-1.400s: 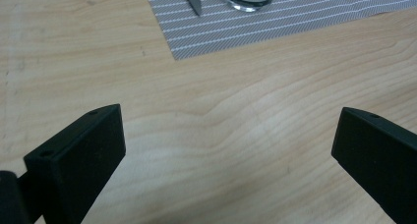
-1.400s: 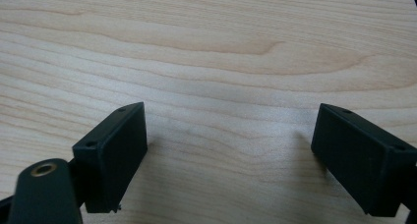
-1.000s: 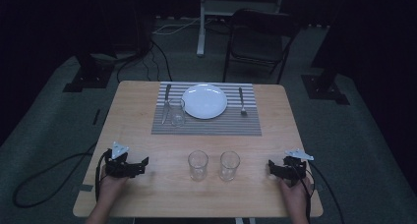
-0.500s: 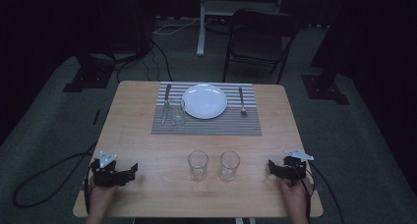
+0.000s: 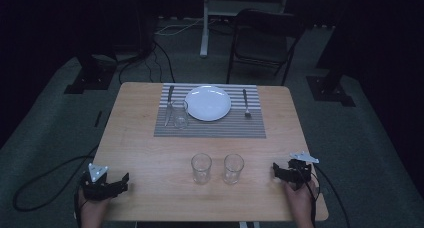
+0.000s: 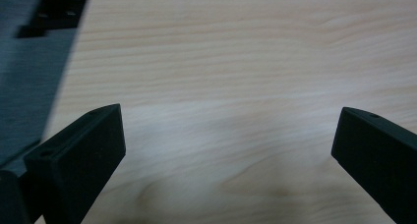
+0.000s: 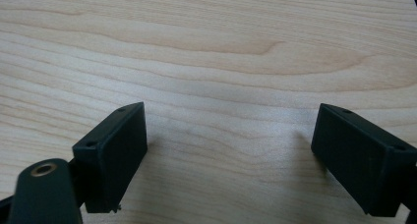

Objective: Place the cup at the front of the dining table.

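your left gripper (image 5: 122,183) and right gripper (image 5: 276,171) rest at the near corners of the pale wood-grain table (image 5: 140,143), jaws spread wide and holding nothing — no work looks begun. between them, two clear tumblers (image 5: 201,168) stand side by side; beyond, a striped placemat (image 5: 215,126) carries a third glass (image 5: 179,114), a round white plate (image 5: 208,102) and a fork (image 5: 246,104).

High view: both forearms are cut off by the bottom edge. The utensil (image 5: 169,99) at the placemat's (image 5: 210,128) left sits partly behind a glass (image 5: 179,114); its type is too small to tell.
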Demonstrator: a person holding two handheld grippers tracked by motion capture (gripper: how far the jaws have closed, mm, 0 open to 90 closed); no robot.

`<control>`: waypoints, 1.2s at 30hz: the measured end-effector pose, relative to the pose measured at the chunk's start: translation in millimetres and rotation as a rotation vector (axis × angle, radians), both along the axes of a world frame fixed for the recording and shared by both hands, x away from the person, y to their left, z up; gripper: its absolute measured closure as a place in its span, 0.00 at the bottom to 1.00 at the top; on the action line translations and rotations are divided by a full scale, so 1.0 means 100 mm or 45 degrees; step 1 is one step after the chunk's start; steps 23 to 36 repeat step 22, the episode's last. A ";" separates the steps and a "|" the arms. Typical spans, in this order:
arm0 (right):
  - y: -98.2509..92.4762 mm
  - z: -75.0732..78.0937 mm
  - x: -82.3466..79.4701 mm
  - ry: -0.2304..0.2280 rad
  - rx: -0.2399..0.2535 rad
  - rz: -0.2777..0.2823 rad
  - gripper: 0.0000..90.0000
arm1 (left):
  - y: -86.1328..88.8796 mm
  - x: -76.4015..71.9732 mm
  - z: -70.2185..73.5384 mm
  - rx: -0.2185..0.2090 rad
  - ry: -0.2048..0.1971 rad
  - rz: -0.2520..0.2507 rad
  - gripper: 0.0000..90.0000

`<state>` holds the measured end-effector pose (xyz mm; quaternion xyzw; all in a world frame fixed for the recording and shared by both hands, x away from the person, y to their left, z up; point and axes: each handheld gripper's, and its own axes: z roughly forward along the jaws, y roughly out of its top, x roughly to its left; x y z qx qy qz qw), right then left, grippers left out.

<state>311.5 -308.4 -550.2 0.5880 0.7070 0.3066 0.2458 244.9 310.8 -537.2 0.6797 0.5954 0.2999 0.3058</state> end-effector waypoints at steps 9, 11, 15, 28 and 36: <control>0.00 0.00 0.00 0.000 0.000 0.000 0.15 | 0.07 -0.04 -0.06 0.001 0.023 0.061 0.00; 0.00 0.00 0.00 0.000 0.000 0.000 0.15 | 0.07 -0.04 -0.06 -0.001 0.027 0.071 0.00; 0.00 0.00 0.00 0.000 0.000 0.000 0.15 | 0.09 -0.03 -0.06 -0.007 0.028 0.086 0.00; 0.00 0.00 0.00 0.000 0.000 -0.001 0.15 | 0.13 -0.04 -0.06 -0.036 0.025 0.132 0.00; 0.00 0.00 0.00 0.000 0.000 -0.001 0.15 | 0.13 -0.04 -0.06 -0.036 0.025 0.132 0.00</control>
